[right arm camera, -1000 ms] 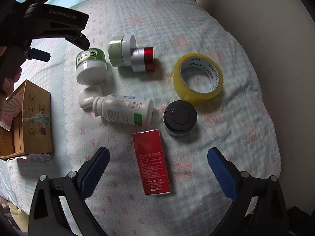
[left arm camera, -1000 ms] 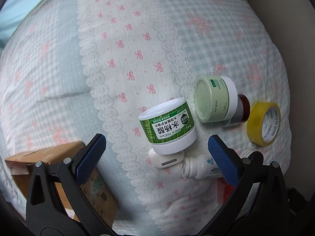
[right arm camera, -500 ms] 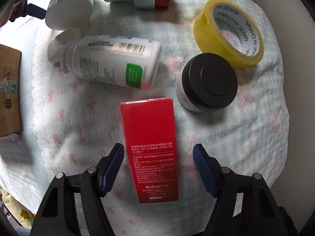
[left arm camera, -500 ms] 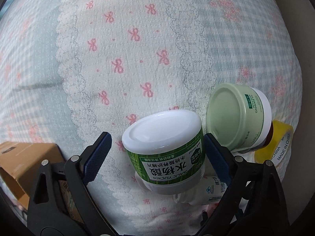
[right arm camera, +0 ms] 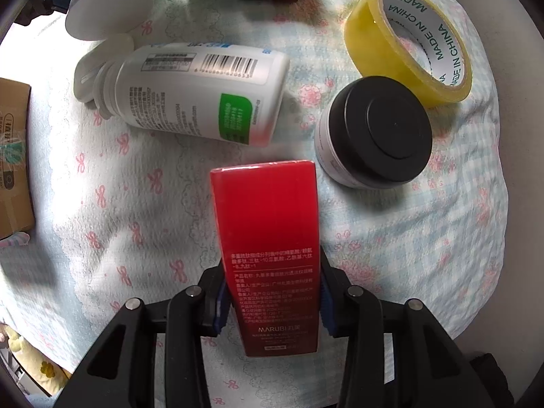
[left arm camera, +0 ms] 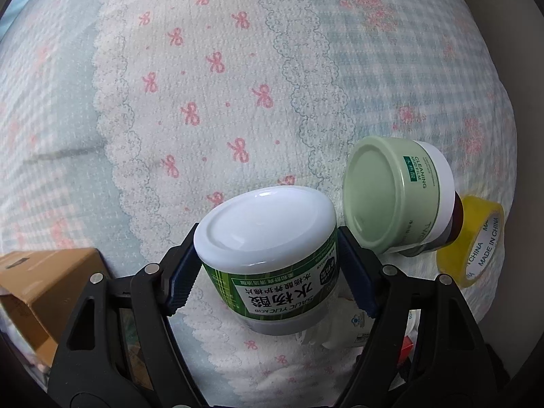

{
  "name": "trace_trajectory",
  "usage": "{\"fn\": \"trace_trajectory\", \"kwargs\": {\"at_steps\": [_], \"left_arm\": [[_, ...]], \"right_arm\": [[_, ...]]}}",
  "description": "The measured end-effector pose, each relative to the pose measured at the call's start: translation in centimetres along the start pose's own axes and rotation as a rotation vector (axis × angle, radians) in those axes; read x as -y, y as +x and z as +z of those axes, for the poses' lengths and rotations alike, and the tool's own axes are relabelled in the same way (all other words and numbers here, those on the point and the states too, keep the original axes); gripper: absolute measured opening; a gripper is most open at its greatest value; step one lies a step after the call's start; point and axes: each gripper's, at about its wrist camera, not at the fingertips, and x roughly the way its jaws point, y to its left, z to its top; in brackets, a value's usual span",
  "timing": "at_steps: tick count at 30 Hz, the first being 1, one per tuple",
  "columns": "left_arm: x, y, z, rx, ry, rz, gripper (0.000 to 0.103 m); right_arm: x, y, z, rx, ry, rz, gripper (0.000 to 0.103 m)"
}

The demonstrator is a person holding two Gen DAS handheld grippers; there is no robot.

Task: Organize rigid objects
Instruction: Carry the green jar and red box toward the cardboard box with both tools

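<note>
Here the red carton [right arm camera: 268, 244] lies flat on the bow-print cloth [right arm camera: 102, 170], low in the middle of the right wrist view, and the right gripper [right arm camera: 272, 295] has just closed its jaws on the carton's two long sides near the lower end. I judge the carton to be light and fairly stiff, but thin card can dent, so a hold across the narrow width is good; a grip closer to the middle would tip less when lifted.

In the left wrist view, the white-lidded green jar [left arm camera: 272, 251] stands tilted in the lower centre, between the blue pads [left arm camera: 353, 272] of the left gripper [left arm camera: 268, 272]. Its jaws have just been closing; the right pad appears to touch the jar, but the left one seems slightly apart, so it does not look clamped yet. The jar looks rigid, smooth and maybe slippery, so take the wall below the lid.

Around them: a pale green jar [left arm camera: 391, 197] on its side just to the right, a yellow tape roll [right arm camera: 408, 37] at upper right, a black-lidded jar [right arm camera: 377, 132], a white bottle [right arm camera: 200, 95] lying down, and a cardboard box [left arm camera: 44, 289] at the left edge.
</note>
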Motion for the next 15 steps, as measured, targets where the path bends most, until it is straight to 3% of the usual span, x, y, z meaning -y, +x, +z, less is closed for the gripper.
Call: {"fn": "trace_trajectory", "kwargs": {"at_steps": [11,15], "left_arm": [[0.2,-7.3,-3.0,0.126,-0.018,-0.031,0.072],[-0.2,-11.6,-6.3,0.183,-0.023,-0.041,0.072]], "right_arm": [[1.9,-4.4,-1.5,0.116,0.013,0.033,0.039],[2.9,-7.5,-2.7,0.177,-0.008,0.037,0.039]]}}
